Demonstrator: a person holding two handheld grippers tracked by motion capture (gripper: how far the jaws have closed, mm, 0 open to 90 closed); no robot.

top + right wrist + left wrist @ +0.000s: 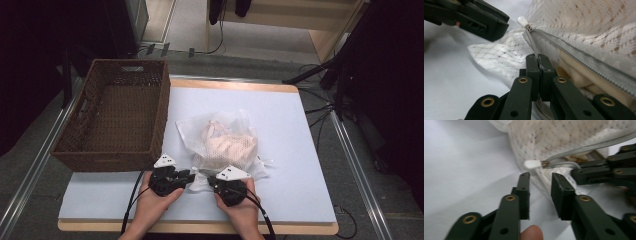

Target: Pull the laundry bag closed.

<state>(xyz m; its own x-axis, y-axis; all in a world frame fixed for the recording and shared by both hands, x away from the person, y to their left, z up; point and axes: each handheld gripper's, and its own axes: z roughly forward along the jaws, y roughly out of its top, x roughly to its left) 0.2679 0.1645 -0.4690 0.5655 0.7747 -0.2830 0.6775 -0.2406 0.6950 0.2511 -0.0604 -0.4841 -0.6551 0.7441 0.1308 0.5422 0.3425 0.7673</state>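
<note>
Tools meet at the near corner of a white mesh laundry bag [227, 142] lying on the white surface [290, 165], just right of a brown wicker basket [117, 112]. We see our right tool [539, 61] pressed together on the grey zipper tape [534, 46], pinching it just below the white zipper pull [522, 21]. Our left tool [540, 181] stands slightly spread, its pads apart with a fold of the mesh running between them; the pads do not press on it, and the pull [532, 164] sits just beyond the tips.

From the high view, both tools, left [187, 176] and right [212, 181], sit side by side at the bag's near edge, each in a hand entering from the bottom, with black cables trailing back. That view is too small to show the zipper or how the jaws stand.

Inside the bag, pale peach cloth [576, 72] shows through the open stretch of zipper, though what the garment is we cannot make out. The bag's far side runs out of both tool views. A fingertip [532, 233] is cut off at the bottom of the left tool view. The basket's interior looks dark, its floor hard to read. Beyond the surface, the floor and cables are dim.
</note>
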